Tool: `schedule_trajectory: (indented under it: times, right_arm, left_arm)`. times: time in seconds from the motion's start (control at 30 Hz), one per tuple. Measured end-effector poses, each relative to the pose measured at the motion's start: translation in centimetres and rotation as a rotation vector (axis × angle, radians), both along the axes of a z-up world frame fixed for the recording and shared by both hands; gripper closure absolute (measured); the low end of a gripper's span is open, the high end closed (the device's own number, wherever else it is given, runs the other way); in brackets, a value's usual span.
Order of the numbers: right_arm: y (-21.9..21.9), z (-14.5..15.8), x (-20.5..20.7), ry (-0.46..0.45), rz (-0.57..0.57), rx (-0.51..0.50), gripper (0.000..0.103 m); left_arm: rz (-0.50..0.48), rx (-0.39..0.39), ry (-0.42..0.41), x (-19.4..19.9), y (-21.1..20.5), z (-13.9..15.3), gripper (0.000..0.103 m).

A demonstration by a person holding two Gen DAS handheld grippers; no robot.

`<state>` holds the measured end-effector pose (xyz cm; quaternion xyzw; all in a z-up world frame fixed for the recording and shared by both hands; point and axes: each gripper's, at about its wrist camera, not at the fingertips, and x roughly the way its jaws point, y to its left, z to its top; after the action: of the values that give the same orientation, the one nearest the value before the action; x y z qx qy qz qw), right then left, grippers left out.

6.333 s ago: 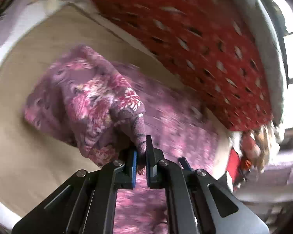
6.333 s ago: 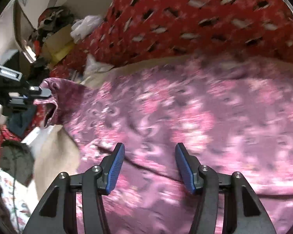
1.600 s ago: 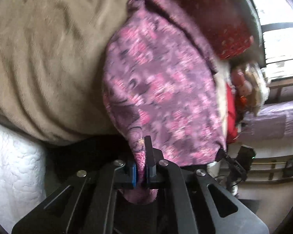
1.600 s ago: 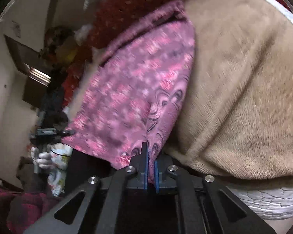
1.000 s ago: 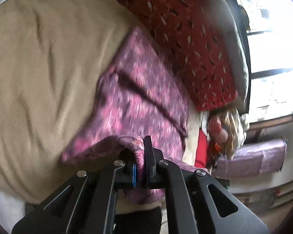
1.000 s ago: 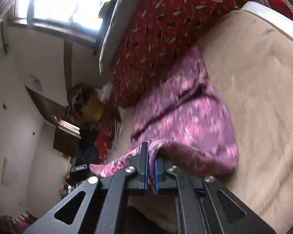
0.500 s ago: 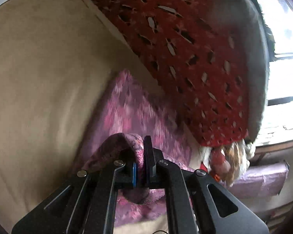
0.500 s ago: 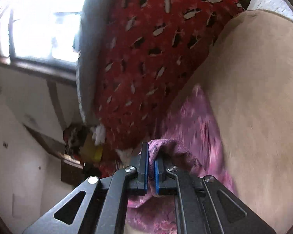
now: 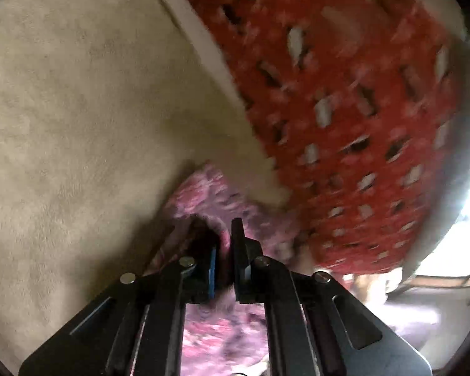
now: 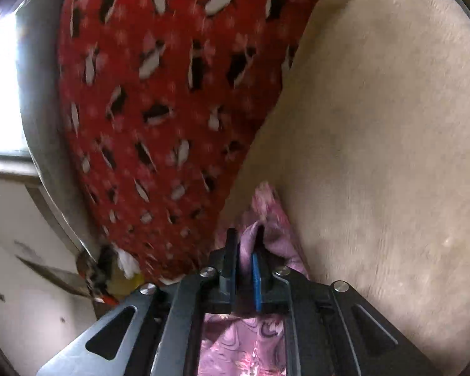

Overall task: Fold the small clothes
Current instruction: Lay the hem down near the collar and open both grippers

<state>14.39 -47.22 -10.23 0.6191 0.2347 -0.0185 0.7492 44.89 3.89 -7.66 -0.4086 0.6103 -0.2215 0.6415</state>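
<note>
The small garment [image 9: 208, 188], pink and purple with a flower print, lies on the beige blanket [image 9: 78, 109] close to the red cushion. My left gripper [image 9: 224, 230] is shut on a fold of it, low over the cloth. In the right wrist view the same garment [image 10: 274, 216] bunches around my right gripper [image 10: 246, 235]. Its jaws are opening, with a fold of cloth still filling the narrow gap between the pads. More of the garment lies under both grippers, largely hidden by them.
A red patterned cushion [image 9: 344, 109] [image 10: 156, 94] stands along the far side of the bed, right behind the garment. The beige blanket [image 10: 376, 125] stretches wide beside it. A bright window [image 10: 0, 78] and clutter [image 10: 103, 269] sit beyond the cushion.
Both grippers have carried the garment's near edge forward and down toward the red cushion, laying it over the rest. The gap in the right gripper is slightly wider.
</note>
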Motion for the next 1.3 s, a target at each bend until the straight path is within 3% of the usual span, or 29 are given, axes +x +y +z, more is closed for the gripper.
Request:
schedule_trajectory:
  times: [0.1,0.13,0.17,0.2,0.23,0.27,0.3,0.37,0.43,0.53,0.67,0.7,0.73,0.77,0.9,1.07,1.1,1.17,1.23,1.3]
  right_arm:
    - [-0.3,0.4,-0.5,-0.017,-0.019,0.002,0.090]
    - [-0.4,0.6,-1.0,-0.041,-0.034,0.010,0.084]
    - [-0.5,0.8,-1.4,-0.067,-0.060,0.018,0.073]
    - [-0.8,1.1,-2.5,-0.100,-0.105,0.021,0.065]
    - [-1.4,1.3,-4.0,-0.142,-0.179,0.032,0.046]
    - [-1.9,1.4,-4.9,-0.168,-0.218,0.039,0.036]
    - [-2.2,1.6,-5.4,-0.171,-0.220,0.028,0.036]
    - [-2.4,2.3,-5.5,-0.091,-0.174,-0.048,0.036]
    - [-1.6,3.3,-4.6,0.016,-0.067,-0.191,0.036]
    - [0.3,4.3,-3.1,0.099,0.057,-0.346,0.036]
    - [3.4,4.6,-0.4,0.212,0.219,-0.586,0.041]
    - [4.4,4.4,0.4,0.221,0.268,-0.631,0.056]
    - [5.3,4.4,1.2,0.228,0.307,-0.663,0.085]
    - [5.8,4.3,1.6,0.225,0.325,-0.672,0.098]
    - [6.1,5.0,4.2,0.157,0.280,-0.605,0.097]
    - [2.8,5.3,3.5,0.086,0.129,-0.454,0.089]
    - [2.0,5.0,2.8,0.089,0.110,-0.437,0.086]
    - [1.0,4.6,1.9,0.113,0.086,-0.427,0.062]
    - [0.3,3.7,0.7,0.136,0.072,-0.443,0.052]
    - [0.2,2.9,0.2,0.149,0.093,-0.429,0.052]
  left_arm:
    - [-0.005,-0.035,-0.022,-0.3,1.3,1.3,0.097]
    - [-0.012,-0.018,-0.037,-0.5,1.7,1.7,0.095]
    - [-0.004,0.018,-0.065,-0.8,2.2,2.3,0.088]
    - [0.016,0.047,-0.091,-1.0,2.9,2.8,0.074]
    - [0.039,0.056,-0.108,-1.2,3.7,3.2,0.065]
    - [0.060,0.065,-0.125,-1.5,4.5,3.3,0.053]
    - [0.062,0.082,-0.135,-1.5,4.9,3.4,0.050]
    - [-0.015,0.121,-0.156,-2.1,4.1,3.0,0.050]
    - [-0.113,0.151,-0.169,-2.9,3.0,2.0,0.050]
    - [-0.248,0.174,-0.201,-5.1,1.4,0.2,0.050]
    - [-0.346,0.272,-0.226,-6.6,-1.0,-1.4,0.050]
    - [-0.350,0.307,-0.235,-6.5,-1.9,-1.4,0.050]
    - [-0.341,0.335,-0.247,-6.2,-2.7,-1.1,0.050]
    - [-0.327,0.358,-0.260,-5.7,-3.5,-0.8,0.050]
    - [-0.182,0.446,-0.257,-2.2,-5.1,0.7,0.052]
    - [0.056,0.304,-0.180,0.6,-0.4,1.6,0.052]
    - [0.069,0.281,-0.167,0.8,0.5,1.5,0.052]
    - [0.049,0.266,-0.168,0.7,1.7,1.0,0.052]
    - [-0.012,0.285,-0.173,0.1,1.9,0.1,0.052]
    - [-0.077,0.271,-0.164,-0.7,1.0,-1.0,0.052]
